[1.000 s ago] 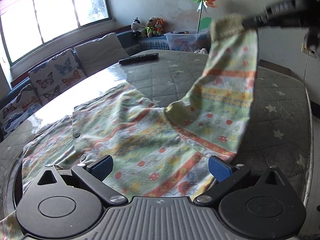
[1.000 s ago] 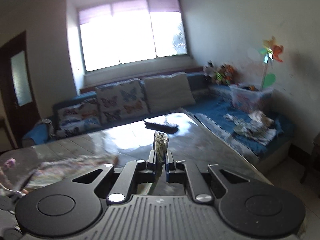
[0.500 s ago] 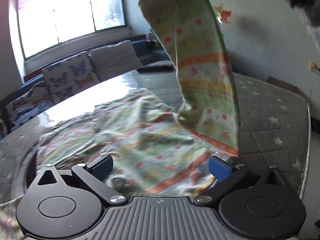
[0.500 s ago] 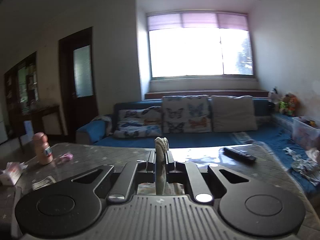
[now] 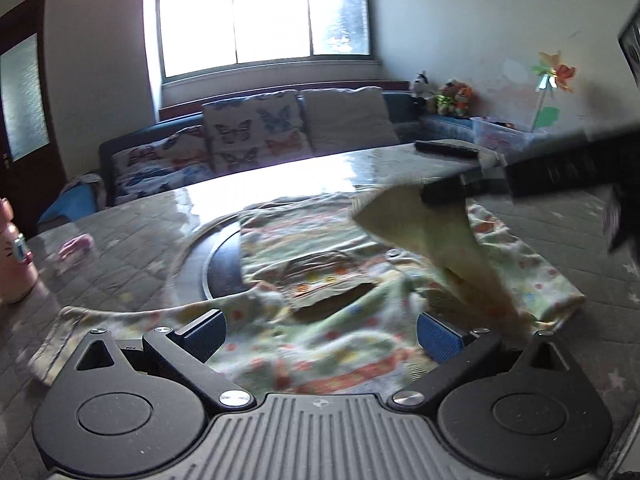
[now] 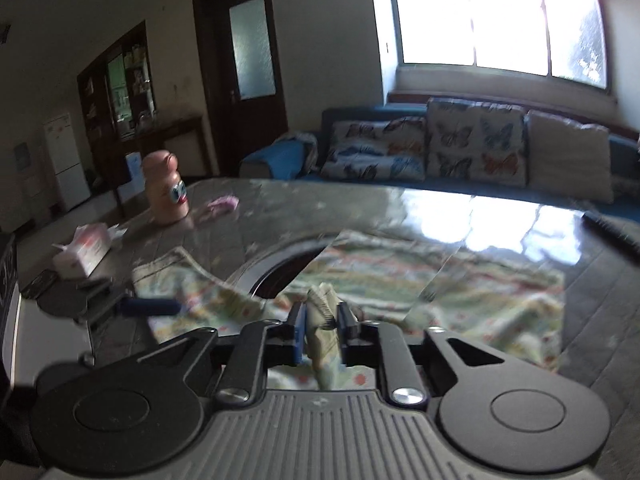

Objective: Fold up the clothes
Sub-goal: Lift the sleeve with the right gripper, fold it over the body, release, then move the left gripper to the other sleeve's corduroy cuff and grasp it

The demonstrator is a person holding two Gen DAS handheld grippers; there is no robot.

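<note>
The soft, light shirt [image 5: 320, 280] lies spread on the table [image 5: 140, 248], its sleeve, probably by the cuff, clamped in the right hand-held gripper [image 6: 320, 322], while the left hand-held gripper [image 5: 320, 330] hovers apart over the limp hem, best pinched at edges.

A quilted table [image 5: 132, 256] bears the shirt [image 5: 320, 320], remote [image 5: 446, 149], bottle [image 6: 165, 188], apparently tissues [image 6: 86, 254].

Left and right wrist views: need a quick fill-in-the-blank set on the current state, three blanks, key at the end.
1. The right gripper is shut on the shirt's ____.
2. The left gripper is ____, holding nothing.
3. The patterned shirt lies on the ____.

Missing words: sleeve; open; table
</note>
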